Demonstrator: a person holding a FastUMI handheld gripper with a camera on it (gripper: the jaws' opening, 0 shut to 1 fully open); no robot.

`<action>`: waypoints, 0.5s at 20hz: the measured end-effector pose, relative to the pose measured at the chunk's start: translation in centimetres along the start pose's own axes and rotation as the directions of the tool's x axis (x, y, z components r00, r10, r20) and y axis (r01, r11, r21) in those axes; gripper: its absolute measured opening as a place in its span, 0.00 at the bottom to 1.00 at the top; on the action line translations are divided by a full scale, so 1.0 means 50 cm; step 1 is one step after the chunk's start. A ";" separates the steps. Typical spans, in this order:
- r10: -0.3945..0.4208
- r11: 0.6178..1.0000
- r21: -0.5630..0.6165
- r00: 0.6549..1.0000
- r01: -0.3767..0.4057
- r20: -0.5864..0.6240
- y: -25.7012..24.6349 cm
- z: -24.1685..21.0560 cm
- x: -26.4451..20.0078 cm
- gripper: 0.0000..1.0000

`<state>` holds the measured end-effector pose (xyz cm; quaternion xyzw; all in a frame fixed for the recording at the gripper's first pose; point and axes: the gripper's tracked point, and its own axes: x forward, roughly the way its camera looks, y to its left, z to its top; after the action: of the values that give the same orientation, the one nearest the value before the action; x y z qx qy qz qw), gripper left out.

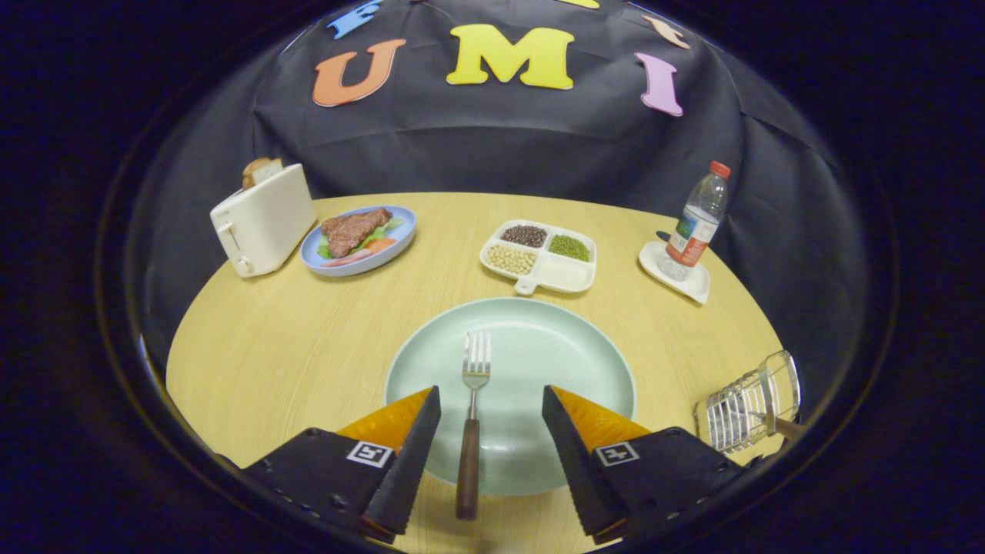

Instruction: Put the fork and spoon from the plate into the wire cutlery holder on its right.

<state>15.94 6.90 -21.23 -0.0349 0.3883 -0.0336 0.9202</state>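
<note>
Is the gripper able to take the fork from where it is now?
Probably yes. The gripper is open, with the fork lying between its fingers, the wooden handle nearest. Nothing lies on or beside the fork on the green plate.

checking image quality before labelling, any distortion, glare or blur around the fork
Gripper view: fisheye bends the table edge into an arc; the fork lies sharp on the pale green plate, between the open gripper fingers; even light, soft shadows; the wire cutlery holder is stretched and slightly soft.

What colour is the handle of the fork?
Dark brown, seen in the gripper view: the fork lies between the open fingers.
</note>
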 end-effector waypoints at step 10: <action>0.050 0.998 0.043 0.987 -0.044 -0.156 0.030 -0.046 0.043 0.47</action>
<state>15.84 8.09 -24.51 -0.0049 0.4594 -0.0222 0.8879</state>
